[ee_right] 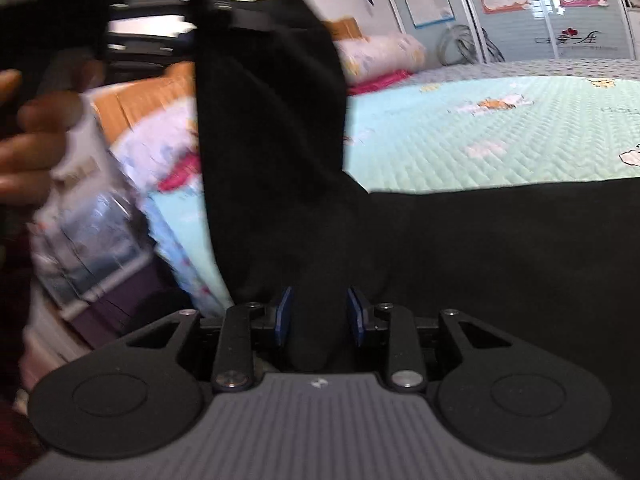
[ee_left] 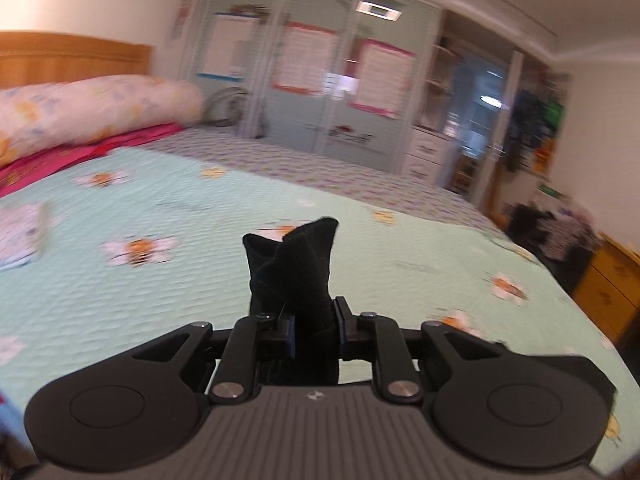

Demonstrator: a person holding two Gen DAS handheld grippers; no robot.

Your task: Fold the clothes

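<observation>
A black garment [ee_left: 292,264] is bunched between the fingers of my left gripper [ee_left: 314,320], which is shut on it; a tuft stands up above the pads over the bed. In the right wrist view the same black garment [ee_right: 272,140] hangs as a long strip from the blurred left gripper [ee_right: 204,4] at the top left down to my right gripper [ee_right: 320,316]. The right gripper's blue pads [ee_right: 285,312] press on a fold of it. More of the garment lies spread on the bed to the right. A person's hand [ee_right: 28,148] shows at the left edge.
The mint green bedcover [ee_left: 200,280] with a bee pattern spreads ahead. A flowered rolled quilt [ee_left: 100,108] and pink sheet lie by the wooden headboard [ee_left: 72,56]. A pale folded cloth [ee_left: 24,232] rests at the left. Wardrobe doors [ee_left: 320,80] stand behind, a wooden cabinet [ee_left: 612,280] at the right.
</observation>
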